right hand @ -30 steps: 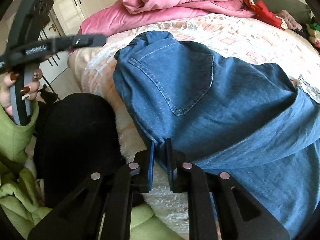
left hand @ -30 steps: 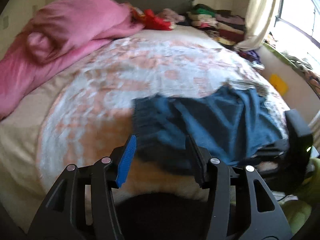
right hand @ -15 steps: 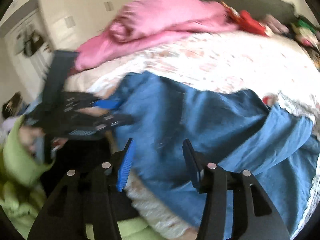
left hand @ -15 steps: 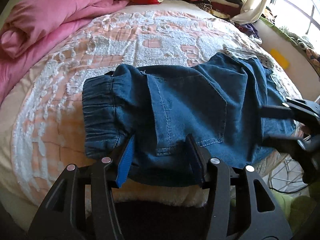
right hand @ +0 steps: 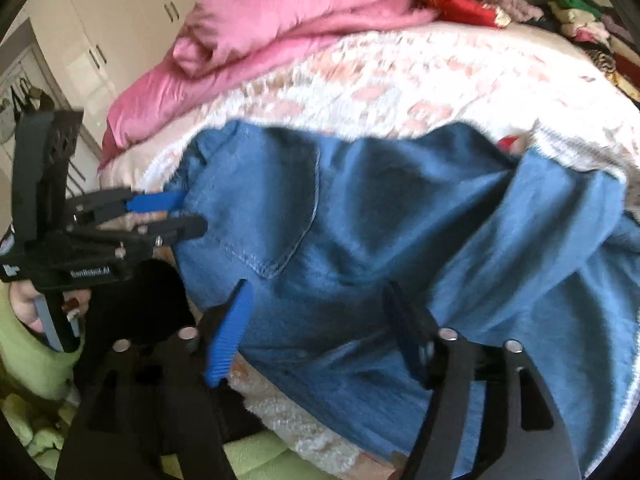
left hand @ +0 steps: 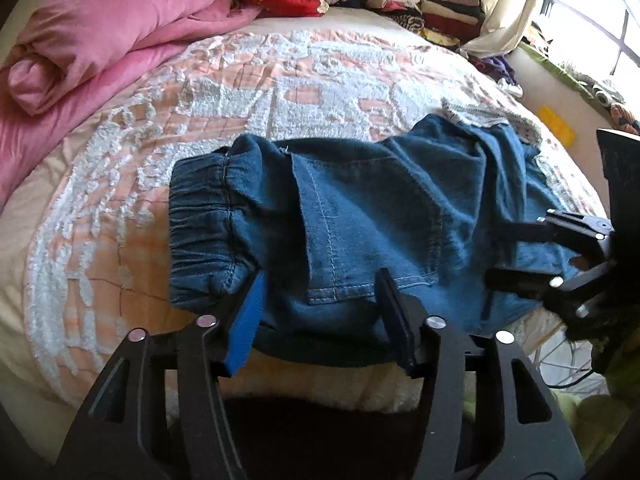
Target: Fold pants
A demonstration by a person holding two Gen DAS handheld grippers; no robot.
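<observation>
Blue denim pants (left hand: 360, 224) lie crumpled on the bed near its front edge, elastic waistband at the left, a back pocket facing up. They also show in the right wrist view (right hand: 380, 248). My left gripper (left hand: 320, 304) is open, its jaws either side of the near hem by the pocket. It also shows in the right wrist view (right hand: 176, 216) at the waistband end. My right gripper (right hand: 316, 312) is open over the near edge of the pants. It shows in the left wrist view (left hand: 516, 252) at the right end of the pants.
A patterned peach and white bedspread (left hand: 240, 80) covers the bed. A pink duvet (left hand: 100, 32) is bunched at the far left. Stacked folded clothes (left hand: 420, 0) lie at the far end. A window and curtain (left hand: 508, 0) are at the right. White wardrobes (right hand: 100, 40) stand left.
My right gripper let go of the pants hem and opened. My left gripper came down to the near hem, still open. The pants now lie spread on the bed.
</observation>
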